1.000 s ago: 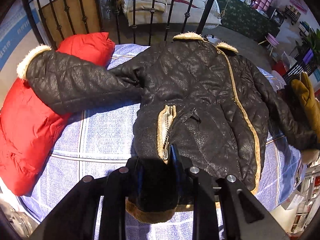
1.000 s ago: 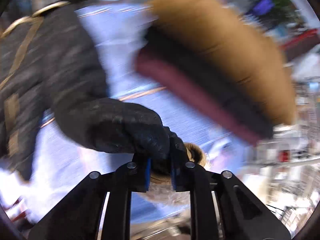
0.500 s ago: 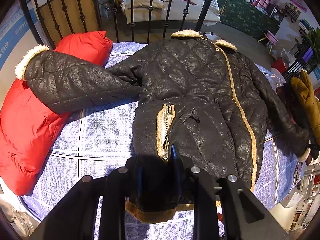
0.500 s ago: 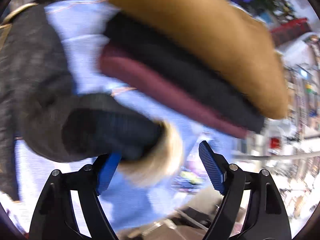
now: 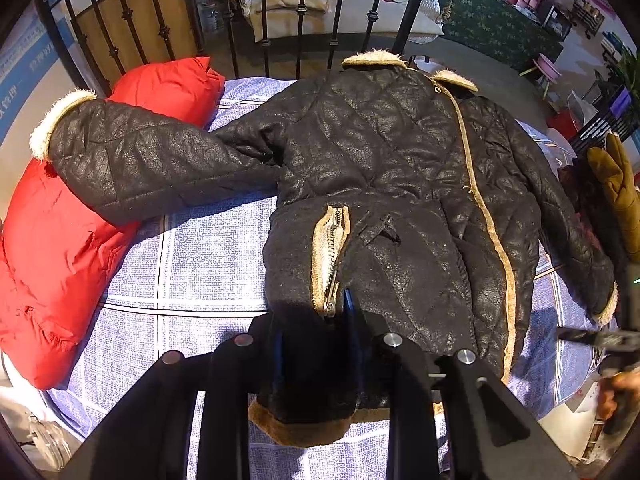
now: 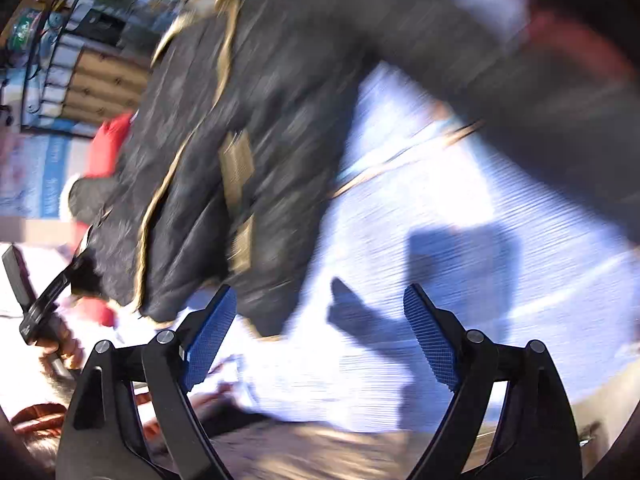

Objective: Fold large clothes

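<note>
Black quilted jacket (image 5: 384, 184) lies front-up and spread across the blue checked bedcover (image 5: 192, 256), collar at the far end from the left gripper (image 5: 316, 344), hem nearest it. Left jaws are clamped narrow on the hem just below the zip pocket, with brown trim bulging out under the fingers. Right gripper (image 6: 316, 336) is wide apart and holds nothing; bare bedcover sits between its pads, the jacket's hem corner is just ahead and left of its left pad (that view is motion-blurred, so contact can't be confirmed). One sleeve runs out left of the left jaws and drapes over a red puffer jacket (image 5: 52, 248); the other sleeve lies to the right, cuff near the bed edge. Handling guess: padded, fairly heavy, soft but bulky, faux-leather shell probably a bit slick, so thin pinches may slip. Best grips look like the fleece-trimmed hem, cuffs or collar, where the edge is thick and grippy. Sleeves likely need folding in before the body, and the left one should be lifted off the red puffer jacket, not dragged
</note>
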A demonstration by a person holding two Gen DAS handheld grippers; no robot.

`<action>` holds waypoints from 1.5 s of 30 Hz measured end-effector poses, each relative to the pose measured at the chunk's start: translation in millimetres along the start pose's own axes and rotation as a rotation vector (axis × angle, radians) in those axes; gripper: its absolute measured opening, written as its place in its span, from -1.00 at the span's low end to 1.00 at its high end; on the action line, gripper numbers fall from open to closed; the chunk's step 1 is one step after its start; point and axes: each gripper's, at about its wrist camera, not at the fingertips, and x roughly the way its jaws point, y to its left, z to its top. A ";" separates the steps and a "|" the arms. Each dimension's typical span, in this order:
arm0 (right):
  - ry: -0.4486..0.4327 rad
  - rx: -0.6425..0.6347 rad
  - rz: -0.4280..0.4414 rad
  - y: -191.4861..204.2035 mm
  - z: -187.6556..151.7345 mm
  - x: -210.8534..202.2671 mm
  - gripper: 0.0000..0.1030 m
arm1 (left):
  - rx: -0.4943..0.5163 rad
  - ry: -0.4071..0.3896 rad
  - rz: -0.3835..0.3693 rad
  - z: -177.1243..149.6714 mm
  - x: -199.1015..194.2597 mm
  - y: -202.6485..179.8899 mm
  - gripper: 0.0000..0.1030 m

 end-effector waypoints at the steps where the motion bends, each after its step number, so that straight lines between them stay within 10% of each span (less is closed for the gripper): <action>1: 0.014 -0.014 -0.023 2.5 -0.6 16.2 0.65 | 0.003 0.001 0.003 -0.5 0.3 -0.8 -0.49; 6: 0.096 -0.040 0.003 6.2 -7.2 61.2 0.51 | 0.001 0.007 0.005 -4.0 2.0 -1.9 -0.49; 8: 0.100 -0.051 0.050 1.6 -7.3 43.7 -0.57 | -0.005 0.013 0.000 -7.1 2.8 -1.1 -0.49; 11: 0.058 -0.089 0.108 -4.2 -8.8 -1.5 -0.73 | 0.008 0.025 -0.012 -15.0 0.5 -1.6 -0.49; 17: -0.004 -0.183 -0.041 -67.3 -19.8 -137.3 -0.79 | 0.104 0.081 -0.103 -64.4 -15.1 -7.3 -0.60; 21: 0.007 -0.156 -0.074 -105.7 -35.1 -178.2 -0.79 | 0.212 0.159 -0.118 -108.9 -10.4 -23.7 -0.60; 31: 0.170 -0.073 -0.154 -122.2 -80.7 -45.0 -0.79 | 0.233 0.234 -0.009 -155.1 27.7 -15.4 -0.63; 36: 0.158 0.068 -0.205 -146.6 -49.7 -34.3 -0.39 | 0.212 0.291 0.064 -153.4 52.7 -11.3 -0.18; 39: 0.036 0.083 -0.202 -154.3 -42.2 -85.2 -0.04 | 0.175 0.248 0.087 -148.9 29.7 6.5 0.43; 41: -0.097 0.096 -0.245 -174.8 -40.2 -134.4 0.40 | 0.155 0.220 0.114 -149.8 10.6 25.8 0.51; 45: -0.288 0.263 -0.333 -244.0 -24.6 -194.9 0.41 | 0.083 0.225 0.214 -143.2 -3.3 64.8 0.53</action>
